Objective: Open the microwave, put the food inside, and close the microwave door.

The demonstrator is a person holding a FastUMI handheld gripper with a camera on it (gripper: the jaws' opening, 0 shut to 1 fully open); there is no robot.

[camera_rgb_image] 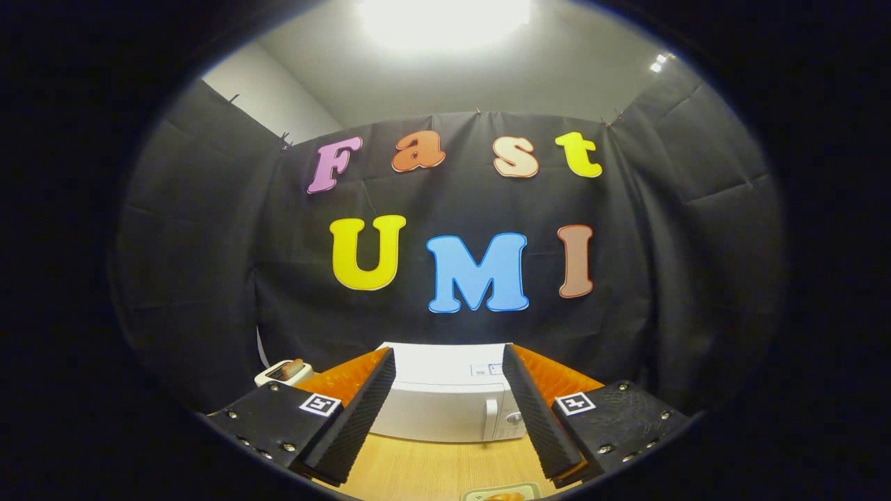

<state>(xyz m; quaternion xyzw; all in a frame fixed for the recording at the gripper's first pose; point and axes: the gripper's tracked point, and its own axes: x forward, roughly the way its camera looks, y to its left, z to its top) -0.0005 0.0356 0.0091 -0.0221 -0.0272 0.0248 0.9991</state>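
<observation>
A white microwave [445, 396] stands on the wooden table [431, 470] against the black cloth wall, its door shut, with a handle [491, 417] and a round knob [514, 417] on its right side. It shows beyond and between my fingers. My gripper [445, 417] is open, held well back from the microwave and above the table, with nothing between its fingers. Just below and ahead of the fingers, a pale plate [501, 493] with something orange on it peeks in, mostly cut off.
A white toaster [282, 371] with a slice of bread in it stands left of the microwave, partly behind my left finger. Black cloth walls close the booth at the back and on both sides.
</observation>
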